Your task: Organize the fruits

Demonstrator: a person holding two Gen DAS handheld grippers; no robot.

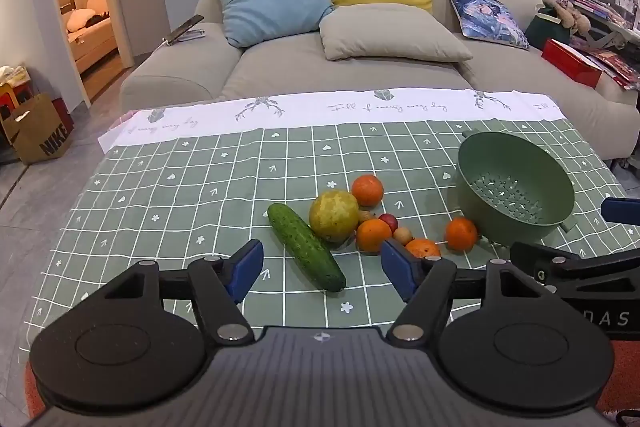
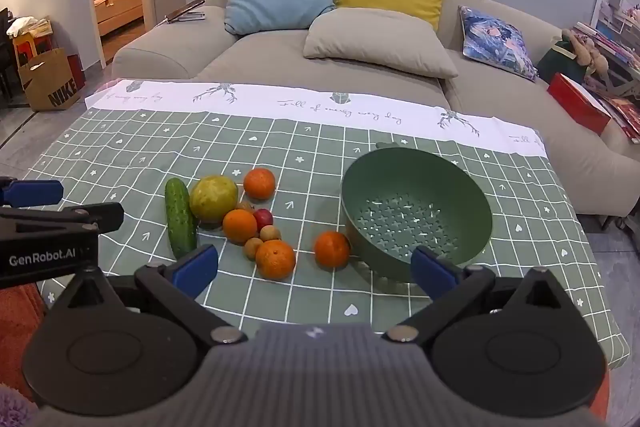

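Both claws hung above the near edge of the surface with their blue pads spread wide and nothing between them: the left claw [image 1: 322, 273] faced the cluster of produce, and the right claw [image 2: 314, 267] faced the gap between the fruit and the strainer. The surface was covered by a green checked tablecloth [image 2: 120, 155] with a white printed border along its far side. On it lay a cucumber [image 2: 180, 217], and touching its right side sat a large yellow-green fruit [image 2: 213, 198]. Just behind and to the right of that fruit stood one orange [image 2: 259, 183]; a second orange [image 2: 239, 225] sat in front of it, beside a small red fruit [image 2: 263, 218]. Two small brown fruits [image 2: 270, 233] lay between these and a third orange [image 2: 275, 259] nearest the claws. A fourth orange [image 2: 331, 249] rested apart from the group, right against the wall of the green strainer bowl [image 2: 472, 211], which stood tilted on the right part of the cloth and held nothing. Behind the surface stood a beige sofa [image 1: 180, 67] with blue, yellow and grey cushions.
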